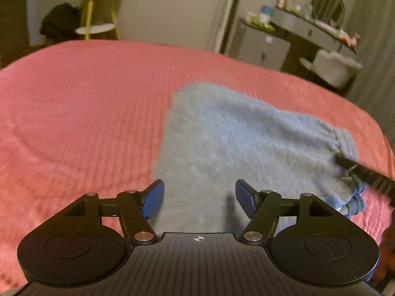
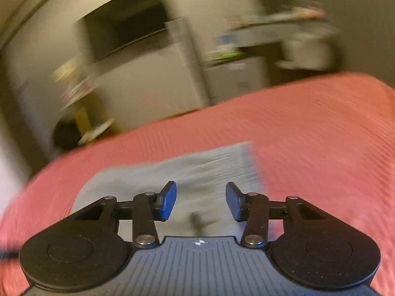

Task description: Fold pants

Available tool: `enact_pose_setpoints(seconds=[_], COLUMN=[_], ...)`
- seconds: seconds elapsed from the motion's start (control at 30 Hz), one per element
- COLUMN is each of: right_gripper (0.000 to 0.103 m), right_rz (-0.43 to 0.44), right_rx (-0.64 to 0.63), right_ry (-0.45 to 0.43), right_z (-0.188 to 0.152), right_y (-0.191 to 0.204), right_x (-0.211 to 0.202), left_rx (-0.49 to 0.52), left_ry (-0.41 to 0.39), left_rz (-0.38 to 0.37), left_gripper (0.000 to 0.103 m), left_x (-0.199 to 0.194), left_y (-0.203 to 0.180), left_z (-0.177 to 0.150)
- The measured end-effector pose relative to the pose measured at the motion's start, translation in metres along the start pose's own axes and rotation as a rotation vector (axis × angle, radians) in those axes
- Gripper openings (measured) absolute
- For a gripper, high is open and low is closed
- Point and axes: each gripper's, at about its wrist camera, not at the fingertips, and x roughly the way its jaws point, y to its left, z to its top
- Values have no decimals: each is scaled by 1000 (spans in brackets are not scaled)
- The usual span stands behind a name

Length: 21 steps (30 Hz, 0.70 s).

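Light blue fleece pants point(image 1: 242, 145) lie folded flat on the pink bedspread point(image 1: 81, 113), right of centre in the left wrist view. My left gripper point(image 1: 199, 201) is open and empty, hovering over the near edge of the pants. Part of the other gripper, a black finger point(image 1: 365, 175), shows at the right, by the bunched cuff or waistband. In the blurred right wrist view the pants point(image 2: 202, 172) lie just ahead. My right gripper point(image 2: 201, 201) is open and empty above them.
The pink bedspread point(image 2: 308, 135) covers the whole bed. Beyond it stand a yellow-legged round shelf point(image 1: 97, 27), dark clothing point(image 1: 58, 22), a white cabinet point(image 1: 261, 44), a dresser with a round mirror point(image 1: 318, 24) and a white fluffy chair point(image 1: 333, 66).
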Motion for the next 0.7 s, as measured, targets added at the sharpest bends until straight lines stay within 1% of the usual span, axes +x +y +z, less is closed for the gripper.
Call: enact_pose_setpoints(seconds=[0.03, 0.07, 0.1, 0.13, 0.17, 0.2, 0.27, 0.3, 0.33, 0.37, 0.4, 0.43, 0.5, 0.6, 0.63, 0.7], right_gripper=[42, 42, 42, 41, 41, 41, 38, 37, 35, 33, 33, 33, 33, 36, 36, 37], right_rz=[29, 43, 45, 28, -13, -34, -58, -88, -94, -83, -70, -63, -81, -95, -96, -95], right_rx=[-77, -146, -231, -288, -348, -364, -323, -288, -254, -213, -173, -150, -169, -200, -204, -209], right_ry=[36, 79, 141, 179, 201, 200, 174, 152, 142, 142, 146, 147, 146, 158, 162, 167], right_z=[-6, -12, -21, -27, -34, -36, -29, -22, -18, -16, -14, -12, -14, -17, -18, -18], right_y=[14, 26, 36, 42, 46, 45, 39, 36, 29, 23, 18, 14, 16, 22, 23, 25], right_x=[7, 14, 25, 32, 39, 41, 41, 40, 38, 36, 34, 31, 23, 28, 30, 36], left_rx=[8, 16, 28, 44, 65, 72, 24, -14, -54, -80, -86, -81, -38, 95, 122, 144], left_ry=[26, 49, 57, 52, 44, 40, 37, 37, 38, 37, 37, 35, 8, -50, -60, -65], left_rz=[9, 34, 52, 68, 90, 104, 108, 95, 84, 83, 85, 88, 115, 164, 168, 155], left_gripper=[70, 70, 72, 74, 75, 78, 78, 78, 78, 78, 78, 78, 77, 76, 76, 75], left_x=[11, 20, 26, 30, 32, 32, 28, 25, 22, 21, 20, 19, 17, 23, 27, 36], left_y=[-3, -6, -7, -8, -8, -6, 2, 9, 15, 19, 21, 22, 16, -5, -13, -24], left_z=[0, -2, -6, -8, -10, -10, -8, -6, -6, -5, -4, -2, 3, 21, 28, 42])
